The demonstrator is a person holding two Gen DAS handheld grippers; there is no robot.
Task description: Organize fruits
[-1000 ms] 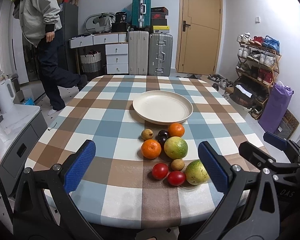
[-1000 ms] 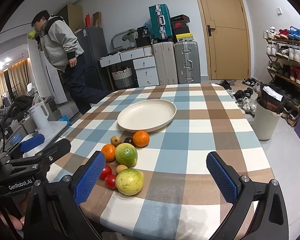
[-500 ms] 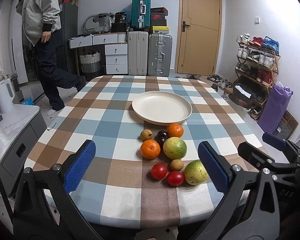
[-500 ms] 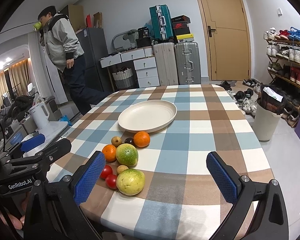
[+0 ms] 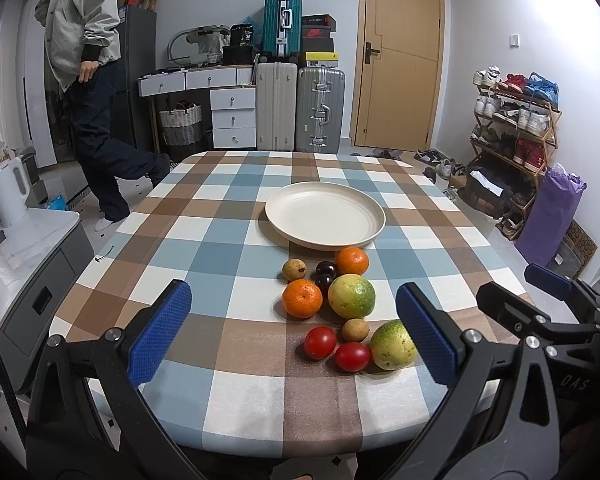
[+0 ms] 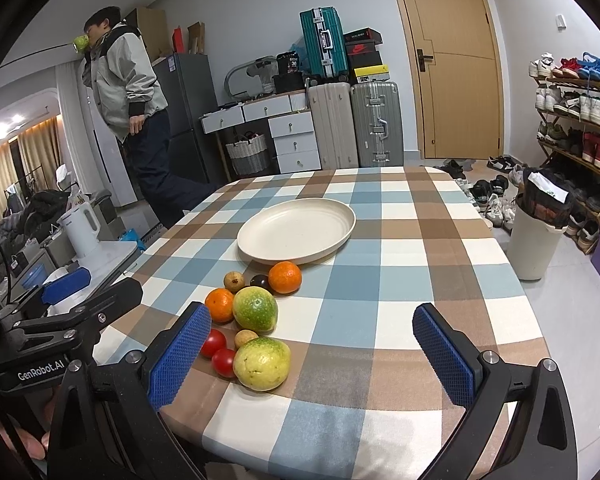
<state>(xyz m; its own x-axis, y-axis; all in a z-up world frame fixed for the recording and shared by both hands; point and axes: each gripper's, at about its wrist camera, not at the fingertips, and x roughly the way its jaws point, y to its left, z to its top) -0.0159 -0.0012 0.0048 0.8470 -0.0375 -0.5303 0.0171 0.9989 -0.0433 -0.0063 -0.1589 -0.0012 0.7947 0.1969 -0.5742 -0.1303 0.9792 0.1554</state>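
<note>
A cream plate (image 5: 325, 221) (image 6: 296, 229) sits mid-table, with nothing on it. In front of it lies a cluster of fruit: two oranges (image 5: 302, 298) (image 5: 352, 261), two green-yellow citrus fruits (image 5: 351, 295) (image 5: 392, 345), two red tomatoes (image 5: 320, 342) (image 5: 352, 356), dark plums (image 5: 325, 269) and small brown fruits (image 5: 294, 269) (image 5: 355, 329). My left gripper (image 5: 294, 338) is open and empty, near the table's front edge, just short of the cluster. My right gripper (image 6: 312, 354) is open and empty, its left finger beside the tomatoes (image 6: 213, 342) and the nearest citrus (image 6: 262, 363).
The table has a checked cloth (image 5: 236, 264). A person (image 5: 88, 92) stands off its far left corner. A white kettle (image 5: 8, 192) stands on a side unit at left. Suitcases (image 5: 300, 108), a shoe rack (image 5: 516, 128) and a bin (image 6: 536, 240) stand around.
Both grippers have barely moved; the left view has shifted slightly. The person in the background has turned and shifted left. The fruit and plate have not moved.
</note>
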